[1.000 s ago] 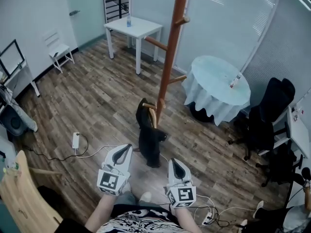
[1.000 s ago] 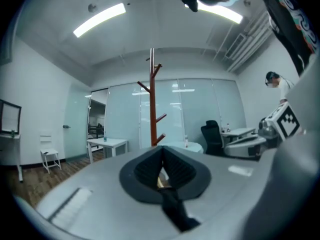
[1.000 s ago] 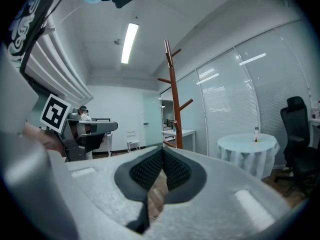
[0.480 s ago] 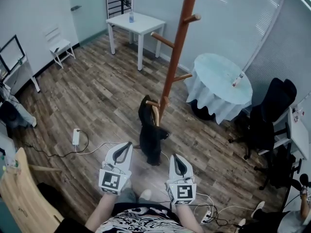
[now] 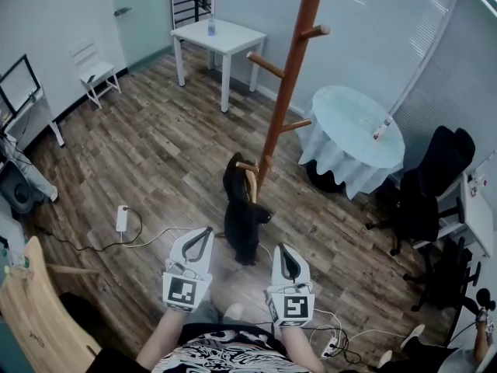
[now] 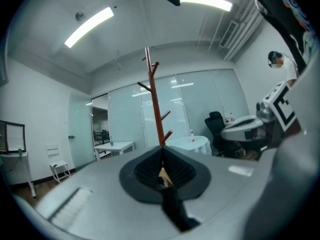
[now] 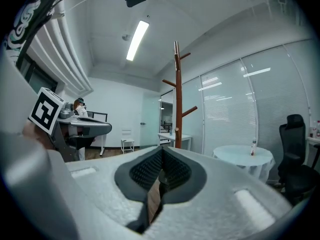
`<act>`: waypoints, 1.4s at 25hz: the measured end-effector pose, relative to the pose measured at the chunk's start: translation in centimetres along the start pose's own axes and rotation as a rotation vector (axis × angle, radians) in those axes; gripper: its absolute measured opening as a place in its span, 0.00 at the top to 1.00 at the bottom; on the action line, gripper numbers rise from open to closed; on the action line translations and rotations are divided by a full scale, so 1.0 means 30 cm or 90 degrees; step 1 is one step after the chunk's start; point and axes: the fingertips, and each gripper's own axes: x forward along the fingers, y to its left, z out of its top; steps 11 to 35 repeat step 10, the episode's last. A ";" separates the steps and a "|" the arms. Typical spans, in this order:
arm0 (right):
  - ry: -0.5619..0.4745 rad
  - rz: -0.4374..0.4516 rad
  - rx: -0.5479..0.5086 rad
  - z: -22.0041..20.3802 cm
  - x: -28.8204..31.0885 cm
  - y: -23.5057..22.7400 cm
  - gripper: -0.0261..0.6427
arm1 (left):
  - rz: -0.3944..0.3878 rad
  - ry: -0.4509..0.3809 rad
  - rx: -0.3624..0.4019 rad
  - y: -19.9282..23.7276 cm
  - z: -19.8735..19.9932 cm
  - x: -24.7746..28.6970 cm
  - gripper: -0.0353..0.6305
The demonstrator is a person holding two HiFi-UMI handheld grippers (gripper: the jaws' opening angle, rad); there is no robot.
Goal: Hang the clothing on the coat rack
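A black garment (image 5: pixel 241 217) hangs from a low peg of the brown wooden coat rack (image 5: pixel 289 80) and reaches down to the floor. Neither gripper touches it. My left gripper (image 5: pixel 203 235) is held level just left of the garment's lower end, shut and empty. My right gripper (image 5: pixel 283 252) is just right of it, also shut and empty. In the left gripper view the rack (image 6: pixel 155 109) rises beyond the closed jaws, with the right gripper (image 6: pixel 246 129) at the side. The right gripper view shows the rack (image 7: pixel 177 101) straight ahead.
A white square table (image 5: pixel 219 36) stands behind the rack, and a round table with a pale cloth (image 5: pixel 351 134) to its right. Black office chairs (image 5: pixel 431 183) fill the right side. Cables and a power strip (image 5: pixel 121 222) lie on the wood floor, with a wooden chair (image 5: pixel 29 311) at the bottom left.
The head view has shifted a little, so the rack and garment sit slightly further right. Both grippers stay shut and almost in place.
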 end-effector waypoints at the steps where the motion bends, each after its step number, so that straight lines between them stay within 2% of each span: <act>1: 0.003 0.001 -0.002 -0.004 0.001 0.003 0.96 | -0.002 0.001 0.000 -0.003 -0.003 -0.001 0.96; 35: 0.009 0.007 -0.001 -0.011 0.010 -0.019 0.96 | -0.005 0.014 -0.011 -0.021 -0.026 0.025 0.96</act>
